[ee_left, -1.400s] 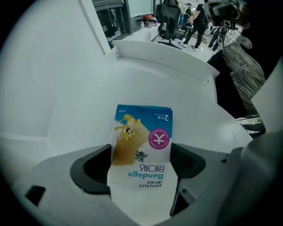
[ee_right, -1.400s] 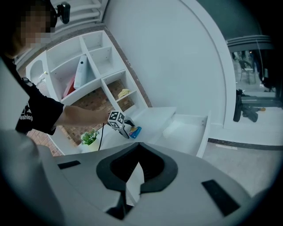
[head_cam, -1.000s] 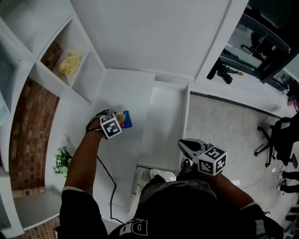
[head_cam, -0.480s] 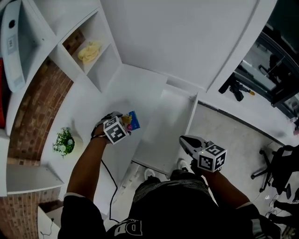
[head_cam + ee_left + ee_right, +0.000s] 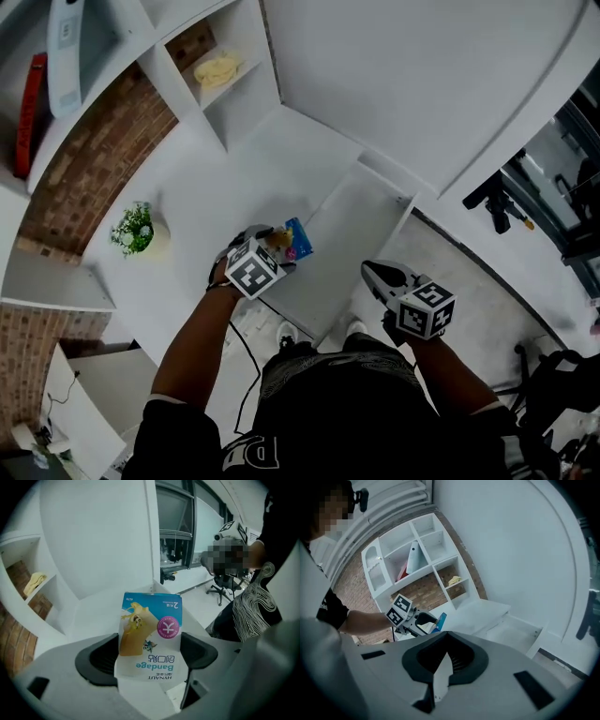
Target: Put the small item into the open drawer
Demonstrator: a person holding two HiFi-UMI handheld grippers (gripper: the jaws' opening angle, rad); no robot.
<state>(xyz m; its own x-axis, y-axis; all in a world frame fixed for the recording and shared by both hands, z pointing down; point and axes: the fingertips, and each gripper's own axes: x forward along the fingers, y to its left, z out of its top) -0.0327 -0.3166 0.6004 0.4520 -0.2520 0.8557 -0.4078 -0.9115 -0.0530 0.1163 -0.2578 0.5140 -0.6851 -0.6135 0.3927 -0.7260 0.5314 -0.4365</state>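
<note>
Above white counter (image 5: 204, 199), perhaps, left hand-held gripper (image 5: 149, 654) clamps bandage packet (image 5: 152, 620).

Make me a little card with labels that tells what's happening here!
Left gripper: shut on the bandage packet
Right gripper: shut, nothing in it
Drawer: open
Packet's place: held up by the drawer's left edge, not put inside yet
Nearby: small plant, yellow cloth

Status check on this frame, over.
Left gripper shut on bandage packet. Right gripper shut, empty. Packet at left edge of open drawer, not released. Path looks clear.
</note>
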